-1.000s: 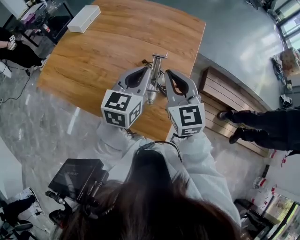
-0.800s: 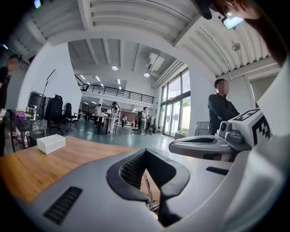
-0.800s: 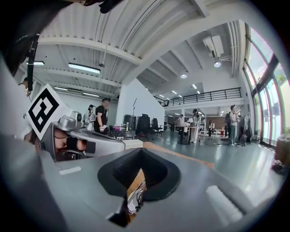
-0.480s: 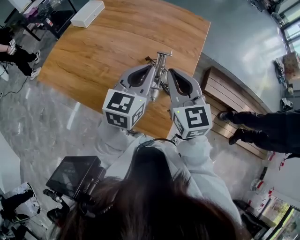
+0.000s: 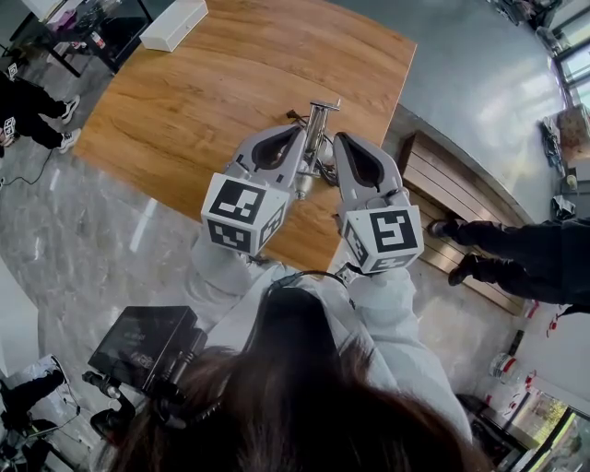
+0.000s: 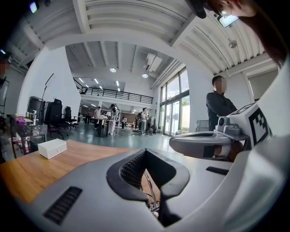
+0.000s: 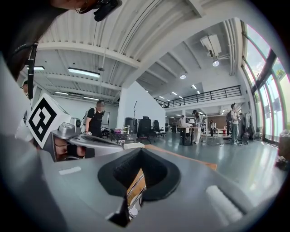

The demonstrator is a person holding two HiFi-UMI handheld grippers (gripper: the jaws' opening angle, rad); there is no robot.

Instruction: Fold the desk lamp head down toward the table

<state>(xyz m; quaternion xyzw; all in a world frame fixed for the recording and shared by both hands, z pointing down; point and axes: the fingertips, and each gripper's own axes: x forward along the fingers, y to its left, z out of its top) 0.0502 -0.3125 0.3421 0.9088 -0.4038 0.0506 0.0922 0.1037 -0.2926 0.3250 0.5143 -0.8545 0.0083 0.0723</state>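
Observation:
A slim metal desk lamp (image 5: 318, 124) stands on the wooden table (image 5: 203, 92) near its front edge, its small head at the top. My left gripper (image 5: 297, 138) hovers just left of the lamp and my right gripper (image 5: 339, 143) just right of it, side by side, both above the table. Each is shut with nothing between its pads. In the left gripper view the shut left gripper (image 6: 146, 153) shows the lamp's thin rods (image 6: 152, 199) through the hole behind its tips. The right gripper view shows the right gripper (image 7: 140, 153) likewise shut over the lamp (image 7: 134, 195).
A white box (image 5: 172, 25) lies at the table's far left corner. A slatted wooden bench (image 5: 461, 198) runs along the table's right side, with a person's legs (image 5: 521, 249) on it. A black device (image 5: 143, 346) hangs at my lower left.
Both grippers keep their place beside the lamp and stay shut. The right one has rolled slightly.

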